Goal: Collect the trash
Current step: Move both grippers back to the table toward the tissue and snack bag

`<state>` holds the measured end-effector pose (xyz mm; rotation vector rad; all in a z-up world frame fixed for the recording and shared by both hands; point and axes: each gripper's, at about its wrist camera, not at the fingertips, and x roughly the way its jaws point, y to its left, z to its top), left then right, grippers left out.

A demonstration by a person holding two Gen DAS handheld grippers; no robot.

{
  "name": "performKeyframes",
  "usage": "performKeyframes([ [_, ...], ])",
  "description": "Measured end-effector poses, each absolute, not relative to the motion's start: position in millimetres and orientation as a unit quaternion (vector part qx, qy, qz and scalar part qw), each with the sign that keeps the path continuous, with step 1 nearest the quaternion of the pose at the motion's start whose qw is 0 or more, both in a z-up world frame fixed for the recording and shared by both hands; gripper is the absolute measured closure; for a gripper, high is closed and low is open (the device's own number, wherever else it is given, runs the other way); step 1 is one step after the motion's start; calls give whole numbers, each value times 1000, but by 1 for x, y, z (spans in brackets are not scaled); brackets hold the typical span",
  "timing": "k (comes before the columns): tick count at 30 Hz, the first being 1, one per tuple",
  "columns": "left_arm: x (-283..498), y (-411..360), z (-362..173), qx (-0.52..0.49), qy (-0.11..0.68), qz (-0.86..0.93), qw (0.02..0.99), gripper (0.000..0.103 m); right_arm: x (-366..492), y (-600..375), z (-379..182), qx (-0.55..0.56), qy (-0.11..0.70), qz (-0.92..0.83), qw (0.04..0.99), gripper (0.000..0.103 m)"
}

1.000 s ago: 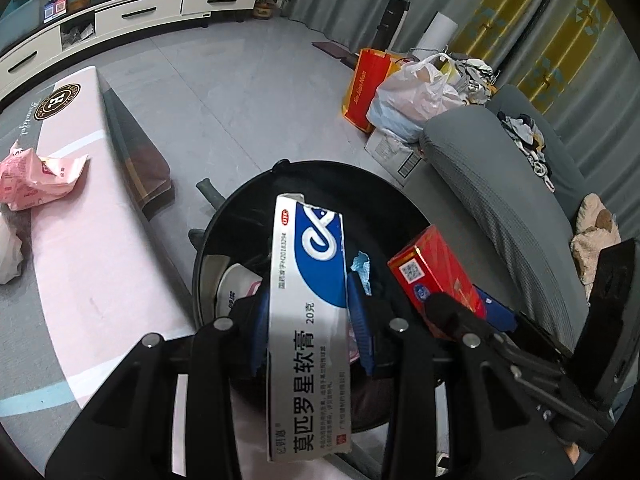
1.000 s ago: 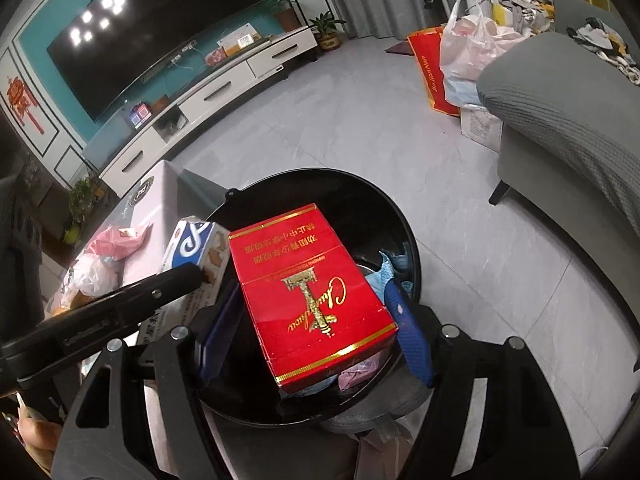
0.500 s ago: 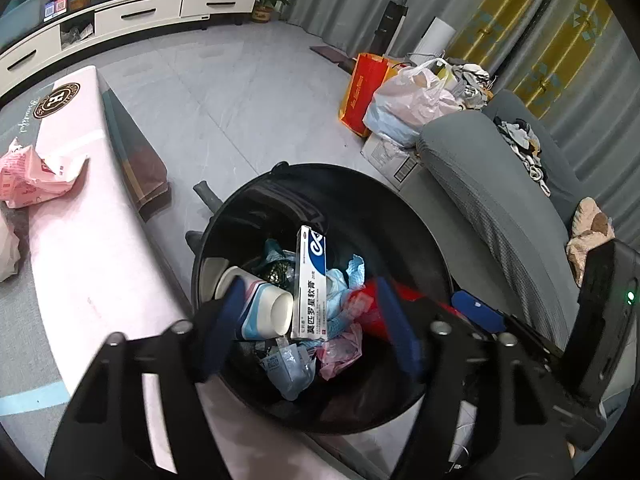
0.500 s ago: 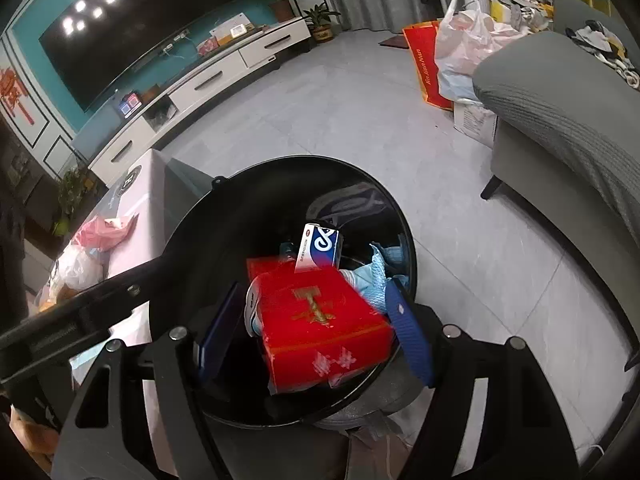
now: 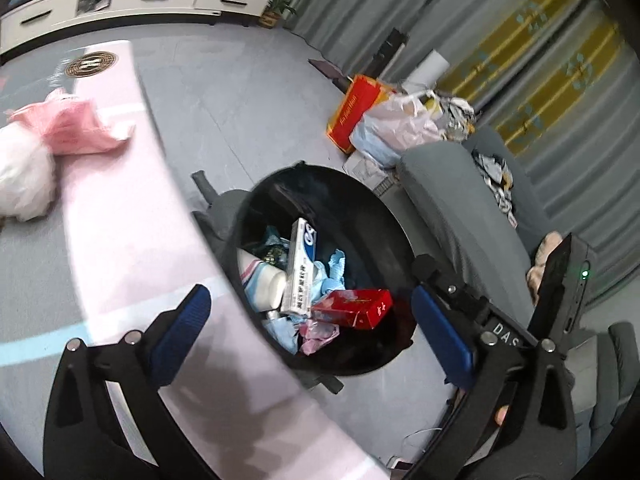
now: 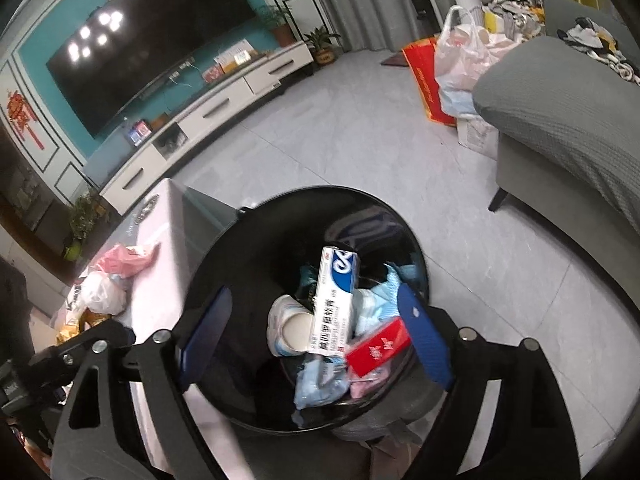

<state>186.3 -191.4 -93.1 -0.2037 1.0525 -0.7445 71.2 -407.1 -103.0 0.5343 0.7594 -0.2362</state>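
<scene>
We see a pink worktop (image 5: 132,216) carrying a crumpled pink wrapper (image 5: 76,128) touching a white plastic bag (image 5: 24,176), with a round dark emblem (image 5: 91,63) printed near its far end. Beside the worktop, on the grey tiled floor (image 5: 248,92), stands a black trash bin (image 5: 384,216). Farther off the floor also bears a red bag (image 5: 352,112), a filled pale plastic bag (image 5: 396,132) against it, and a grey sofa (image 5: 452,200).

Left black two-finger gripper (image 5: 310,322) with blue ribbed pads, silver screws, right black two-finger gripper (image 6: 314,334) alike, white lettering, perhaps "D.A.S", behind its blue finger
</scene>
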Motion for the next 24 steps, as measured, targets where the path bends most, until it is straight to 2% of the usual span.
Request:
performKeyframes([
  [3,178,-161,-81,-112,459,-339,814,3,74,-392,-97,250,356,-100,895,10],
  [6,162,-114,-64,-155,393,-343,839,3,80,-374,-93,241,349,-79,902,3],
  [14,121,-18,-45,-170,295,-327,881,3,96,-301,-78,252,329,59,908,3],
  [20,100,42,-30,-91,292,-232,923,3,117,-220,-78,193,369,152,896,3],
  [24,96,88,-34,-94,275,-175,941,2,129,-177,-83,166,380,168,894,3],
])
